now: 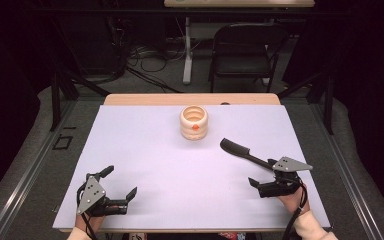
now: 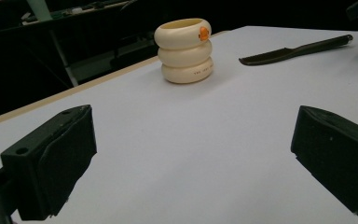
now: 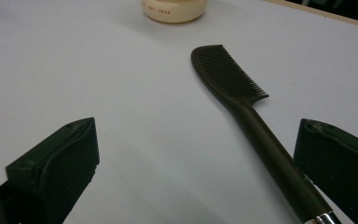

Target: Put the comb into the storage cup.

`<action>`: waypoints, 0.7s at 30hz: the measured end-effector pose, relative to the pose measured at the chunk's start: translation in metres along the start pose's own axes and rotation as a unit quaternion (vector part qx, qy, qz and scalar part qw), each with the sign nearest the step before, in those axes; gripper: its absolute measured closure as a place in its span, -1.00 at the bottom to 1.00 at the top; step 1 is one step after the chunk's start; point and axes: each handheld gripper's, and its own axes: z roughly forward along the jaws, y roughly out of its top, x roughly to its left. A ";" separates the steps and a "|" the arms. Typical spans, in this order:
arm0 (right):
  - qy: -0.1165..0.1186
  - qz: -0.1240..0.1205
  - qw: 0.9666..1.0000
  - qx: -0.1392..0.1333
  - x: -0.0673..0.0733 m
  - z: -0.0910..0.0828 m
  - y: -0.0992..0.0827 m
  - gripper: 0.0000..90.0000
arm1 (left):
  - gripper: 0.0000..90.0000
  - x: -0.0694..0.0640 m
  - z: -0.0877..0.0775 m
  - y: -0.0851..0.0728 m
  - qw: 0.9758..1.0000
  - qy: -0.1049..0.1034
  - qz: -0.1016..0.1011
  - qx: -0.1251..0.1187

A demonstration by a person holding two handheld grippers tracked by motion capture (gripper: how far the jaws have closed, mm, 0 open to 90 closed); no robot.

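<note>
Right tongs [image 1: 272, 176]: released, jaws wide apart, low over the near right part of the desk [image 1: 145, 165], held in a hand [image 1: 294, 199].
Comb versus right tongs: comb [image 3: 242, 95] between the spread jaws in the right gripper view, handle close beside the right-hand jaw, contact not clear; toothed head pointing away toward the holder.
Left tongs [image 1: 119, 181]: released, jaws wide apart, nothing between them, near the front left of the desk.
Comb versus left tongs: well apart, lying across the desk on the far right in the left gripper view [image 2: 291, 50].
Holder [image 1: 194, 123]: cream, ribbed like three stacked rings, upright, open at the top, orange spot on its side; inside not visible enough to tell contents.
Comb versus holder: near, not touching, to the holder's right and closer to the person.
Comb look: black, one piece, flat on the desk, fine teeth along one edge, long slim handle with a silvery band at its near end.
</note>
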 end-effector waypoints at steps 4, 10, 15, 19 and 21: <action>-0.009 0.006 1.000 0.004 -0.005 0.004 0.000 -0.98 | -1.00 0.000 0.000 0.000 1.000 0.000 -0.001 0.002; -0.030 0.012 0.999 0.014 -0.012 0.009 0.001 -0.60 | -1.00 0.000 0.000 0.000 1.000 -0.001 0.000 0.002; -0.033 0.011 0.999 0.016 -0.014 0.010 0.000 -0.11 | -1.00 0.000 0.000 0.000 1.000 0.000 0.001 0.003; -0.033 0.010 0.999 0.019 -0.016 0.011 -0.001 0.28 | -1.00 0.000 0.000 0.000 1.000 -0.001 0.001 0.002; -0.039 0.006 0.999 0.028 -0.017 0.013 -0.001 0.54 | -1.00 0.000 0.000 0.000 1.000 -0.001 0.002 0.004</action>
